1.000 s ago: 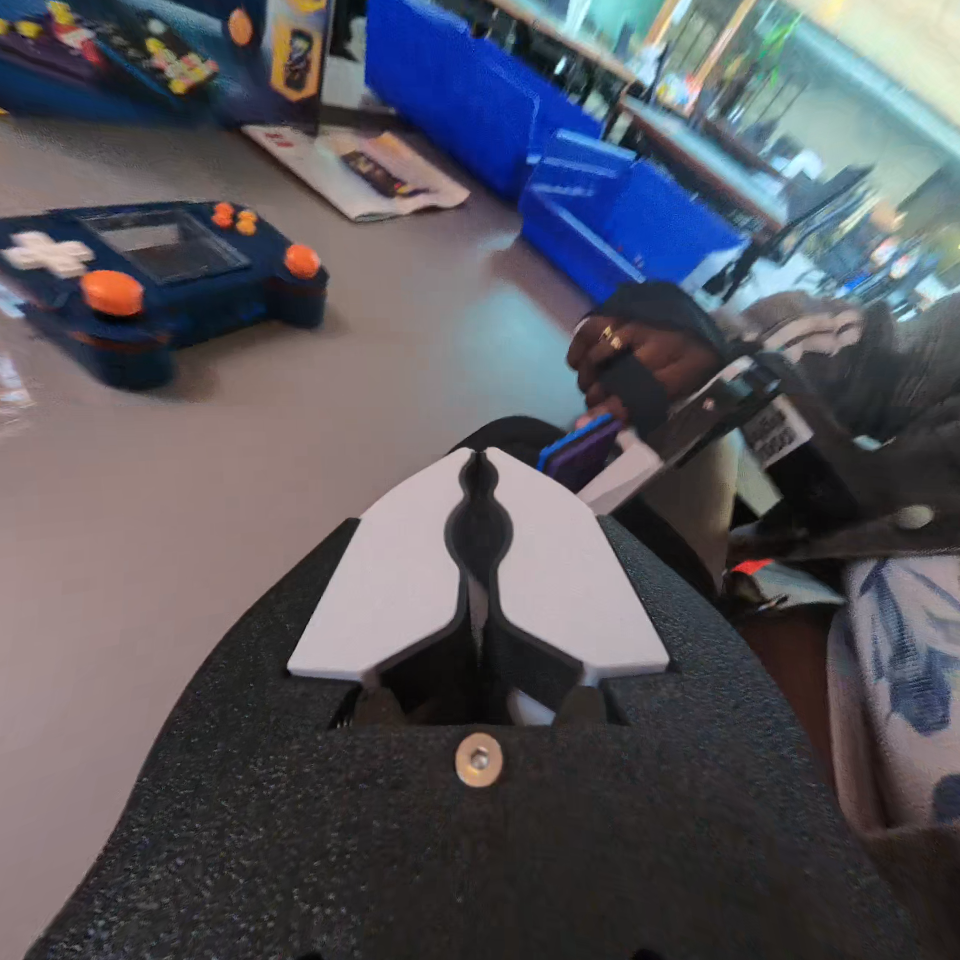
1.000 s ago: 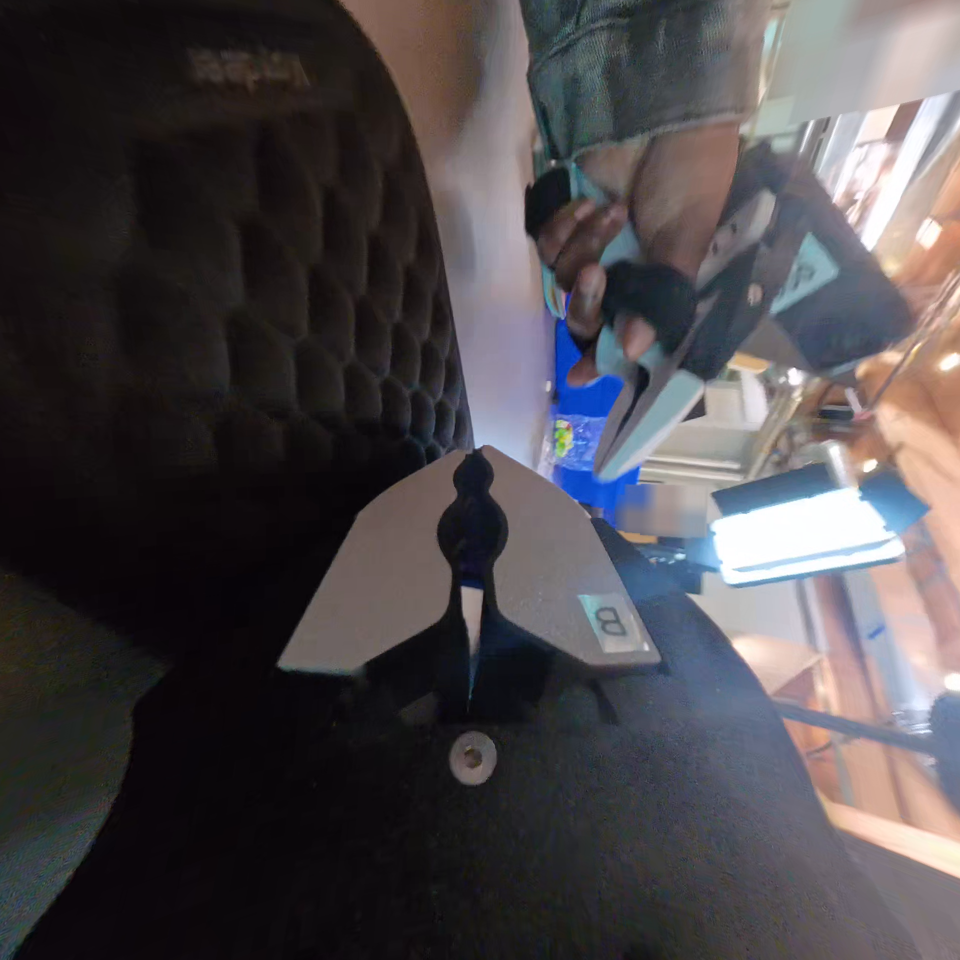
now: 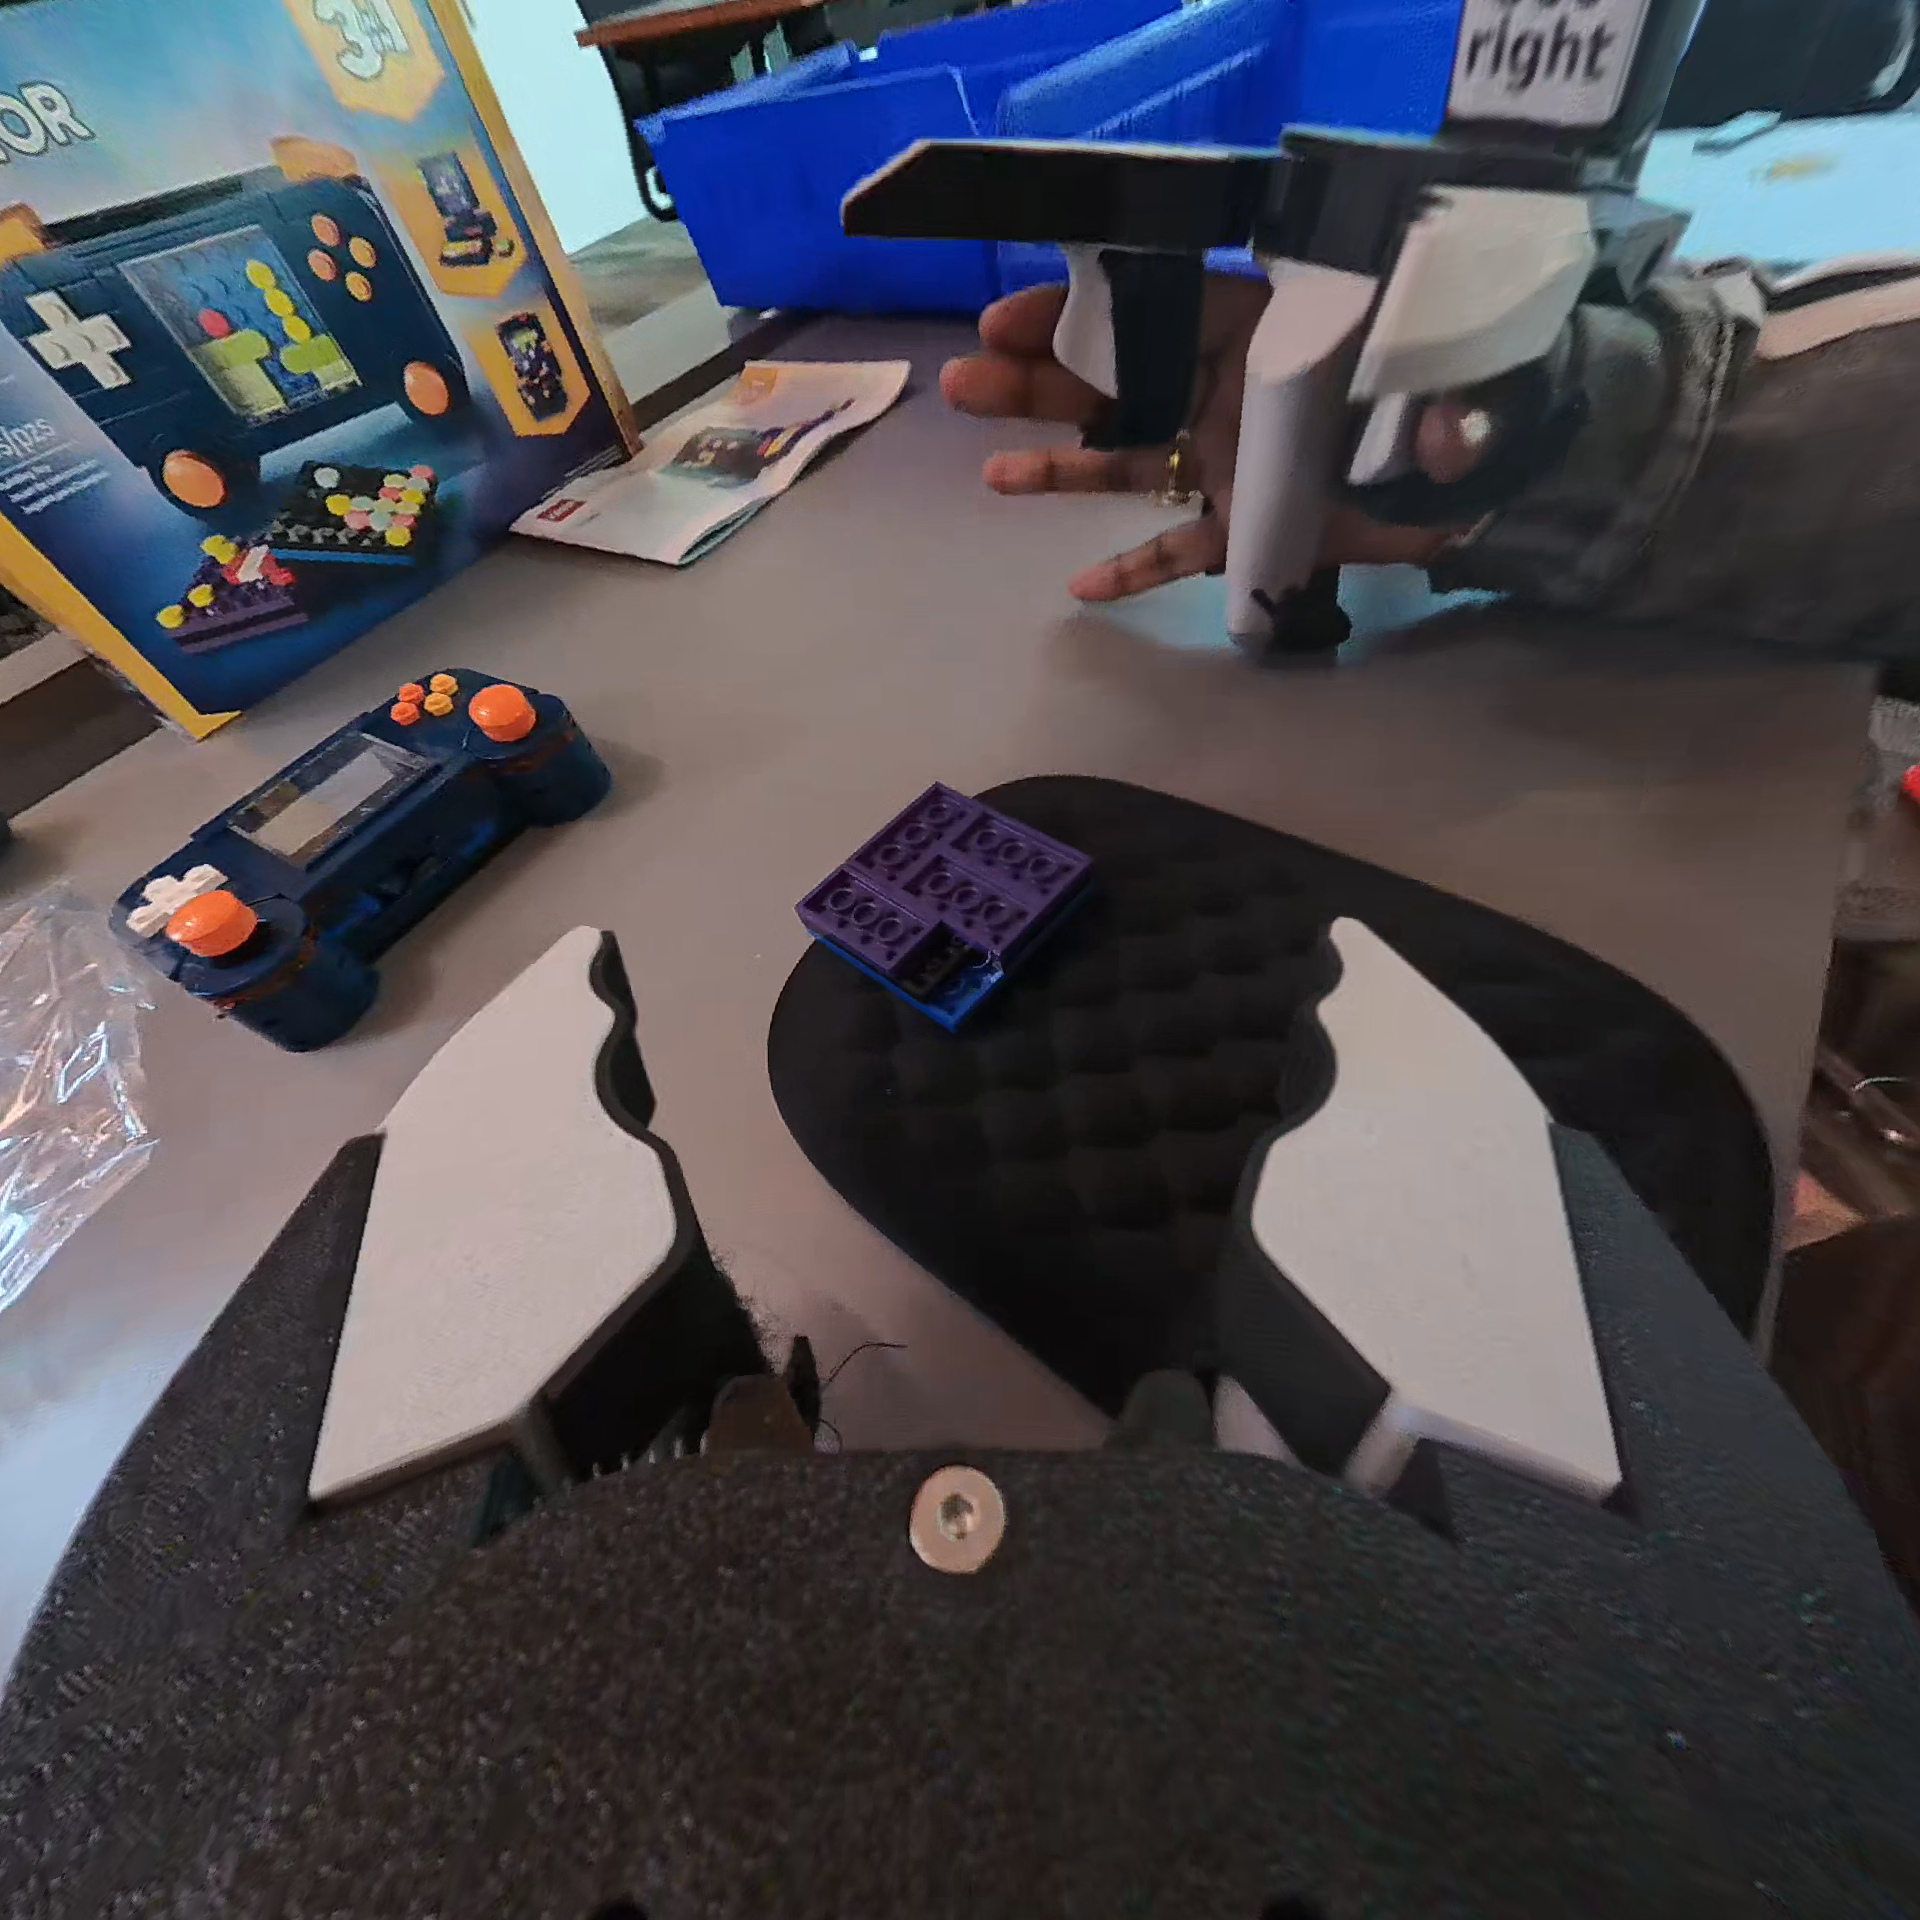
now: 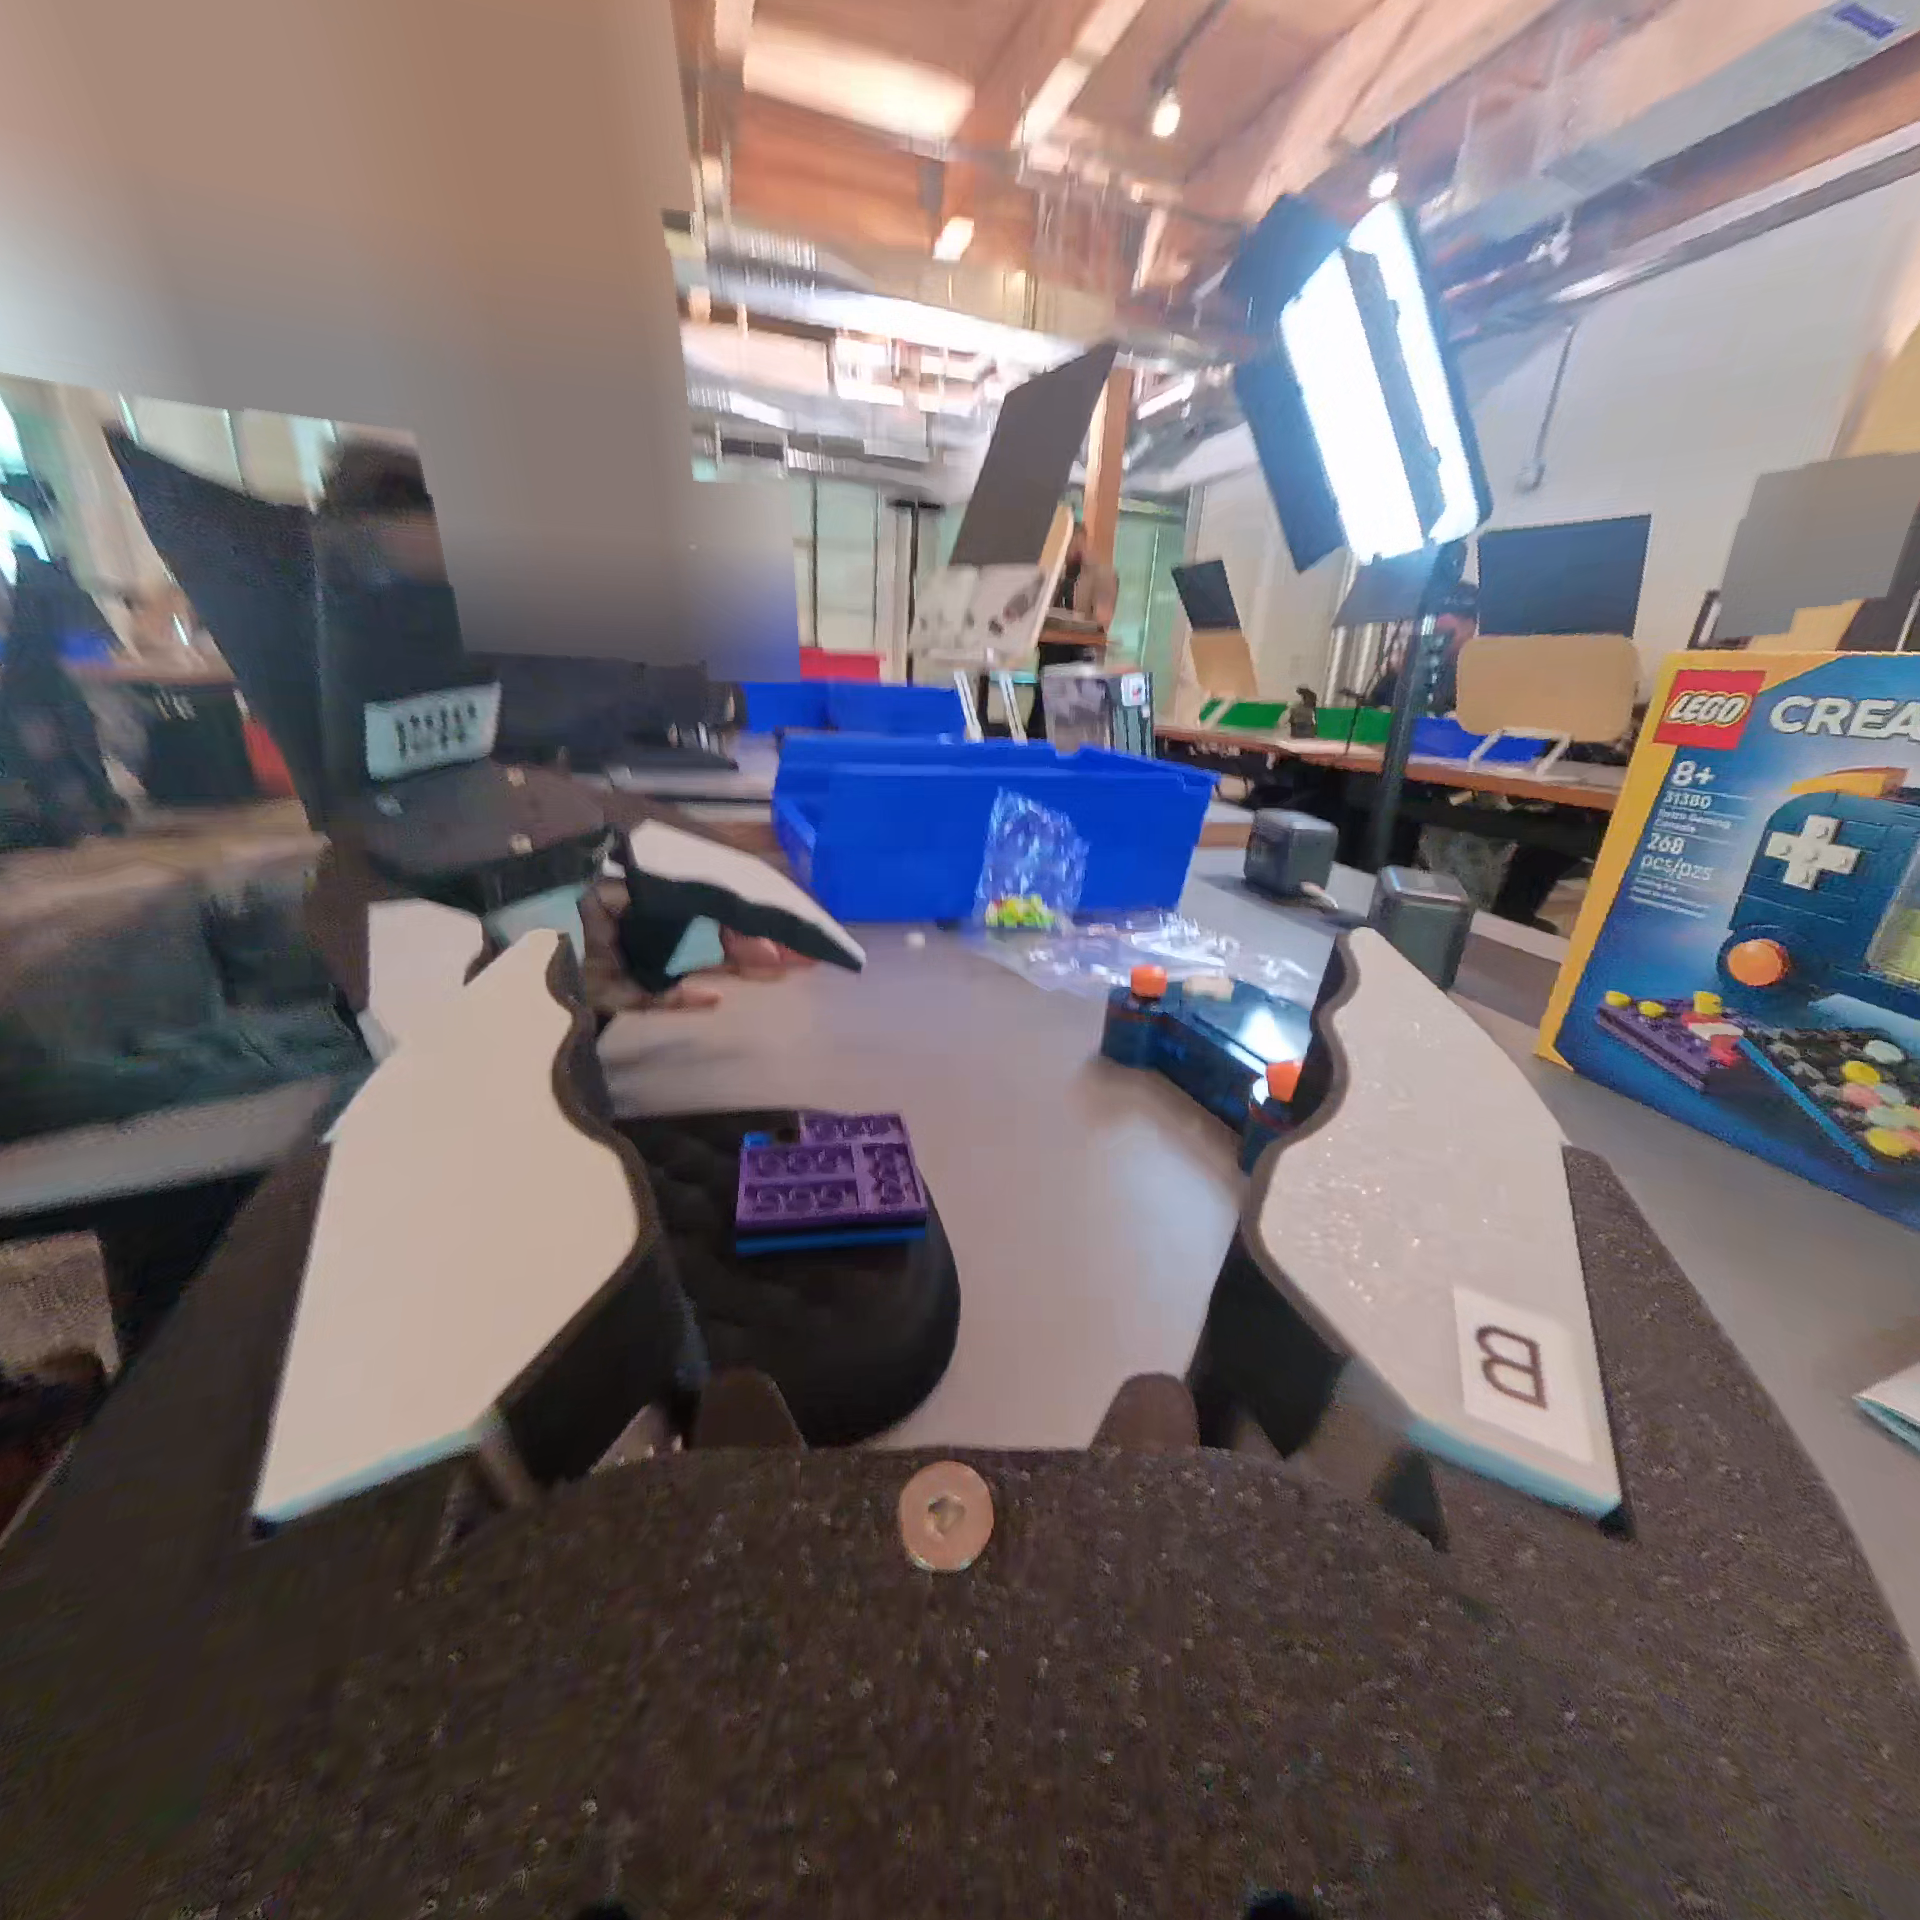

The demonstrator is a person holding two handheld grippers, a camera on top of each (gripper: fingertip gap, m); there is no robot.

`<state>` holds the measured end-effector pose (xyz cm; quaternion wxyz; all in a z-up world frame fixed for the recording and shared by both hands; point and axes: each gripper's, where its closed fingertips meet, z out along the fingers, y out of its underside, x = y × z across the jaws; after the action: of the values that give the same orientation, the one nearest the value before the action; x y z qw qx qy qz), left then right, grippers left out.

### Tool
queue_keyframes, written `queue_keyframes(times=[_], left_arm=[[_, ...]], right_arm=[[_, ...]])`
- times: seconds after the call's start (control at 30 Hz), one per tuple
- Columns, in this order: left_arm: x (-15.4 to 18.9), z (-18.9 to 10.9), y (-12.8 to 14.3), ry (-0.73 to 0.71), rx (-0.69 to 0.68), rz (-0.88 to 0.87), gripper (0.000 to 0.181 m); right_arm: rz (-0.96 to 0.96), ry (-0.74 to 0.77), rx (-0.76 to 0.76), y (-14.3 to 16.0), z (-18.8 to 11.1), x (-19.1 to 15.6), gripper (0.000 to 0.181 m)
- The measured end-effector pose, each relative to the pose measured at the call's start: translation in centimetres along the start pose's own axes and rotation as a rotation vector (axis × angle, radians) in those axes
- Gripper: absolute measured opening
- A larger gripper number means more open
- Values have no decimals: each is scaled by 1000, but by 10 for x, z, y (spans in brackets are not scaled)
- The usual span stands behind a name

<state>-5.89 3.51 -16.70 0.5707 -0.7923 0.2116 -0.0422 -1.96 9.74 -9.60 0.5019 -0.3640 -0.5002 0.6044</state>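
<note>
Left gripper (image 3: pixel 966 1049) spread wide, empty, hovering just short of a flat purple-and-blue studded brick plate (image 3: pixel 943 902). Plate resting near the edge of a black quilted foam pad (image 3: pixel 1195 1091) on the grey table (image 3: pixel 831 644). Right gripper (image 4: pixel 951 1060) likewise released, holding nothing, plate lying between its fingers in view. Dark-blue brick game controller with orange buttons (image 3: pixel 353 852) well left; printed toy box (image 3: pixel 260 343) behind.

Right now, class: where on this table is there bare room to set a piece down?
Bare grey table lies between the brick game controller, the booklet and the black pad. It is crowded by the box and plastic wrap.
</note>
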Motion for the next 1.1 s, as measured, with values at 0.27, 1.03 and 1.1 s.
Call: queue_keyframes(times=[0.27, 1.03, 1.1], left_arm=[[15, 16, 13, 78, -115, 92, 98], [16, 22, 12, -43, -102, 309, 55], [16, 22, 12, -39, -104, 303, 55]], right_arm=[[24, -111, -101, 15, 6, -22, 102], [200, -139, -228, 30, 9, -30, 76], [185, -119, -253, 33, 10, -29, 75]])
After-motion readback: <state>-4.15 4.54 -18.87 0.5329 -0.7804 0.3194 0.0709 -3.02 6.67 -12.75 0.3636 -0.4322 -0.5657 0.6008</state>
